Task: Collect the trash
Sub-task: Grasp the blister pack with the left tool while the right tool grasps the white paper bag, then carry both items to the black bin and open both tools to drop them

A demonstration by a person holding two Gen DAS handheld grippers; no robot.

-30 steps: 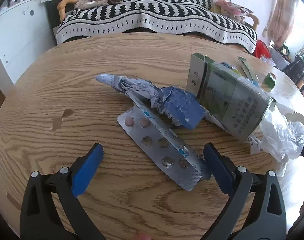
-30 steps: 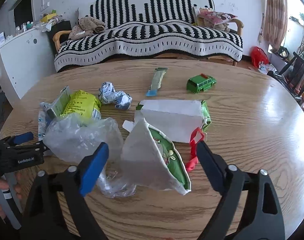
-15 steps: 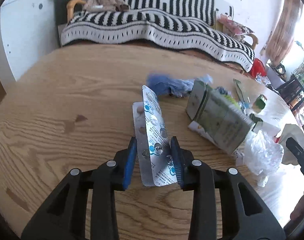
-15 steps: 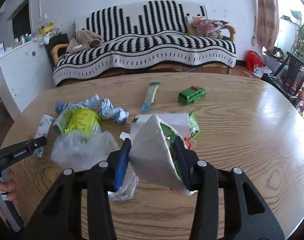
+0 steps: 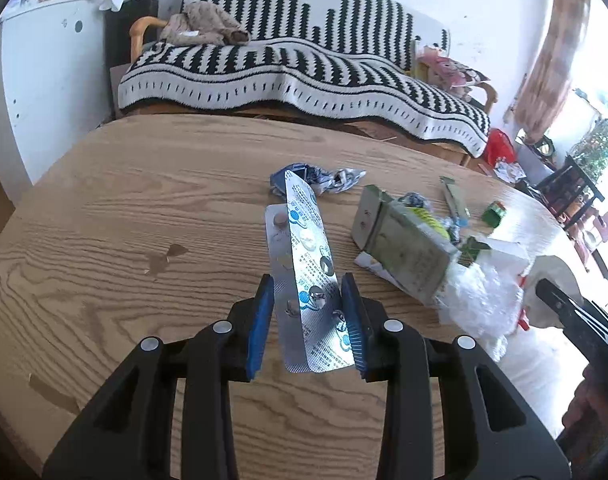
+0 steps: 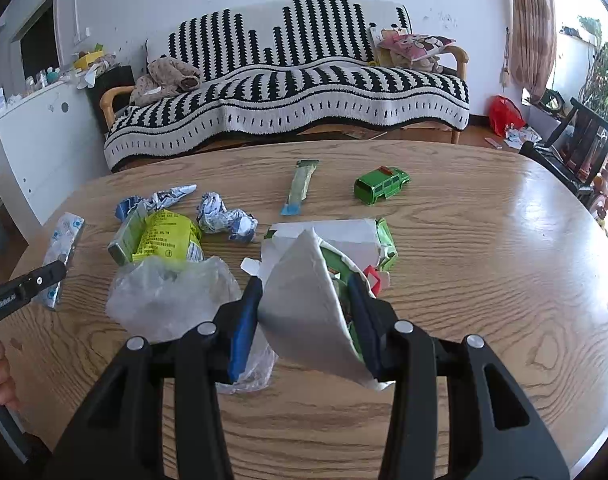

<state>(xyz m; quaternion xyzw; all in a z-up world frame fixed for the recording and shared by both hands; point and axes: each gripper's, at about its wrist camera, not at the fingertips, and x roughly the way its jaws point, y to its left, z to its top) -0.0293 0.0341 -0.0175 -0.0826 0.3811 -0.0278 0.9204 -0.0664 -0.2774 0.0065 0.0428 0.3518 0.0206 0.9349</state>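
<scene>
My left gripper (image 5: 307,290) is shut on a pair of silver pill blister strips (image 5: 304,256), lifted off the round wooden table (image 5: 124,208) and pointing away from me. My right gripper (image 6: 306,290) is shut on a torn white and green carton (image 6: 304,300), whose flap curls up between the blue pads. From the right wrist view the left gripper (image 6: 32,284) and its blister strips (image 6: 64,240) show at the left edge. A clear plastic bag (image 6: 172,296) lies just left of the right gripper.
A green-yellow packet (image 6: 160,240), crumpled blue-white wrappers (image 6: 224,220), a long green sachet (image 6: 302,186) and a green toy car (image 6: 380,188) lie on the table. A striped sofa (image 6: 288,92) stands behind it. Chairs (image 6: 584,148) stand at the right.
Both grippers closed from wide open: the left one on the blister strips and lifted them off the table, the right one on the carton. The left view now sits higher.
</scene>
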